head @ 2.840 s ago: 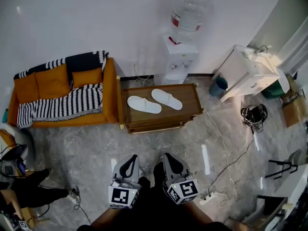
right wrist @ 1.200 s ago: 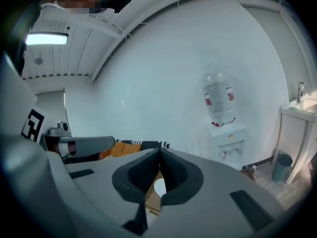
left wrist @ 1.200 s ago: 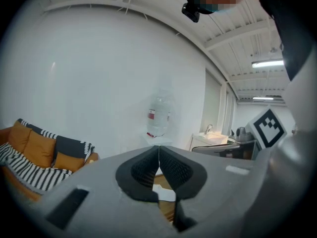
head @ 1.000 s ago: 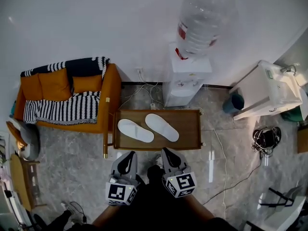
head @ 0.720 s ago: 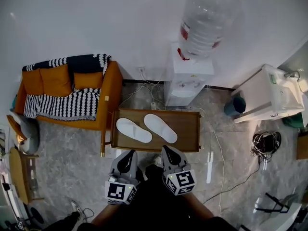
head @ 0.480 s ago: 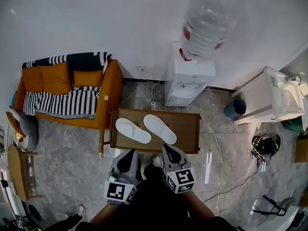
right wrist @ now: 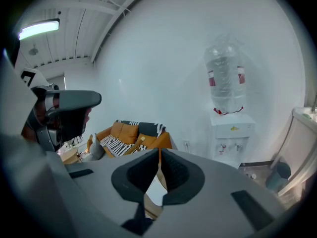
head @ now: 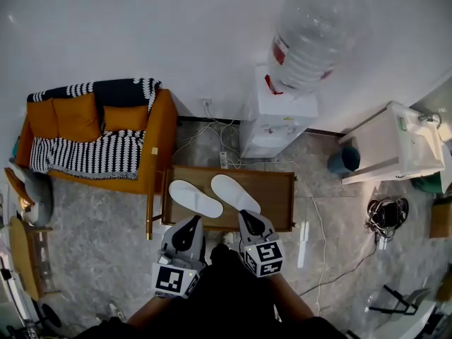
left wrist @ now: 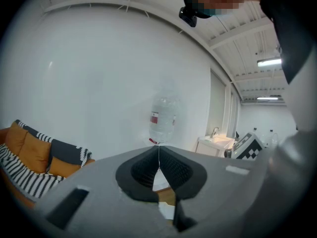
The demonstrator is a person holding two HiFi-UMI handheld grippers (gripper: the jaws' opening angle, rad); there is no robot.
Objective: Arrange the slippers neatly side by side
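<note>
Two white slippers lie at an angle on a low wooden table (head: pixel 279 189): the left slipper (head: pixel 195 198) and the right slipper (head: pixel 235 193), toes pointing up-left, a narrow gap between them. My left gripper (head: pixel 193 221) is at the table's near edge, just short of the left slipper, its pads meeting with nothing between them (left wrist: pixel 159 150). My right gripper (head: pixel 247 215) reaches over the near edge by the right slipper's heel; it too is shut and holds nothing (right wrist: pixel 159 152). The gripper views show only slivers of white and wood below the jaws.
An orange sofa (head: pixel 92 136) with a striped blanket stands left of the table. A water dispenser (head: pixel 279 119) with a large bottle is behind it. A white cabinet (head: pixel 395 143), a blue bin (head: pixel 344 159) and coiled cables (head: pixel 385 214) are at the right.
The table and slippers have come closer; both grippers now reach its near edge, and the right one has dipped. The slippers lie as before.
</note>
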